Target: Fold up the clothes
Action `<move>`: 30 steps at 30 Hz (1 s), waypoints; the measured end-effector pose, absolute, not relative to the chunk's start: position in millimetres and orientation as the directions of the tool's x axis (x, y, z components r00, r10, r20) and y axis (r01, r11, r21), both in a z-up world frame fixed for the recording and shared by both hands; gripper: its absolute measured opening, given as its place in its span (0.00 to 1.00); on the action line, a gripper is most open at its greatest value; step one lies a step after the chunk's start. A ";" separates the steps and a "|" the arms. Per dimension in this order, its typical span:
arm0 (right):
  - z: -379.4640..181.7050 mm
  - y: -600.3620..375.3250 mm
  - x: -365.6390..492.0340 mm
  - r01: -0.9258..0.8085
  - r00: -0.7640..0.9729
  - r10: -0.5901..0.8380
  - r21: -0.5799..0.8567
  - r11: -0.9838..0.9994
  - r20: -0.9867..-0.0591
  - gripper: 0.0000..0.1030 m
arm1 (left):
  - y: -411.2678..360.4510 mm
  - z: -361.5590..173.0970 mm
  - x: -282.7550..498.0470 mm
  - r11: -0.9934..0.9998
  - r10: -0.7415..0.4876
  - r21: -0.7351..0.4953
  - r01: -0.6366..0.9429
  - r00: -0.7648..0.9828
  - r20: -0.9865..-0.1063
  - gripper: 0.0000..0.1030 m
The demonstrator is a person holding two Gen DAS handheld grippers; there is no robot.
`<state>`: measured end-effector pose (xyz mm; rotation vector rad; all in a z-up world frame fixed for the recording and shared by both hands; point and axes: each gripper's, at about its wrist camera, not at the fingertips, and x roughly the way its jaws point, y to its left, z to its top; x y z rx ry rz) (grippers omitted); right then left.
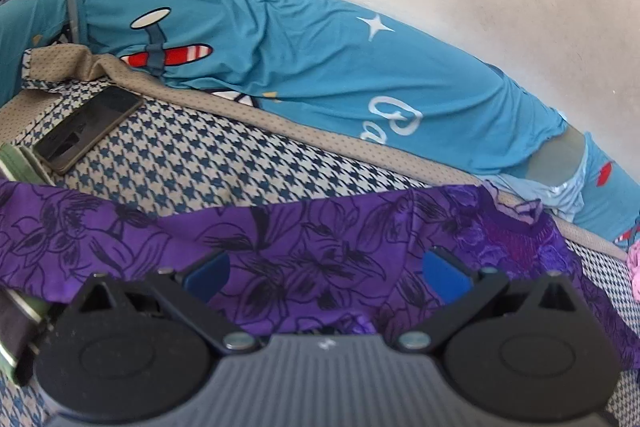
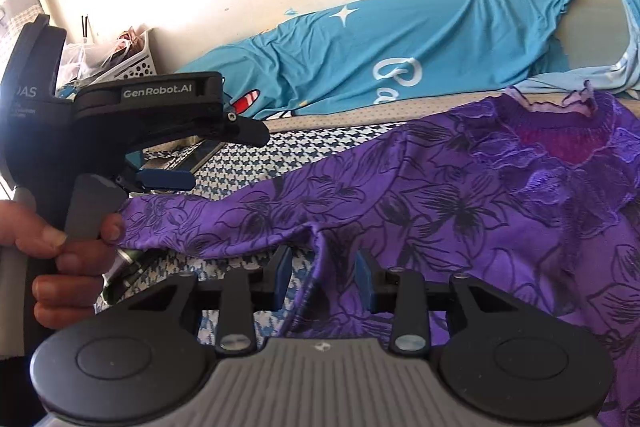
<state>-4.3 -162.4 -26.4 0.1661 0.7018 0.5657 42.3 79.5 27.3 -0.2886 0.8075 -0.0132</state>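
The left tongs [image 1: 326, 273] stand wide over the purple top [image 1: 280, 239] on the bed [image 1: 192, 155]. The right tongs [image 2: 324, 277] stand narrow around a raised fold of it, pads [image 2: 365, 281] not pressing.

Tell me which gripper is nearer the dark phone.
Left. The left gripper hovers close by the phone; the right gripper is farther off, at the purple top's fold.
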 end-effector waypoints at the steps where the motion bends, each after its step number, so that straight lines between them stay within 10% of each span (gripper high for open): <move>1: -27.2 -169.5 -4.0 -0.430 0.626 0.538 0.327 0.842 -0.565 0.34 | 72.4 25.6 42.3 0.965 -0.124 -0.250 -0.084 0.690 -0.713 1.00; 30: -33.2 -372.7 57.7 -0.056 0.822 0.229 0.325 0.944 -0.522 0.39 | -39.8 -47.1 59.1 0.983 -0.182 -0.157 0.093 0.535 -0.825 1.00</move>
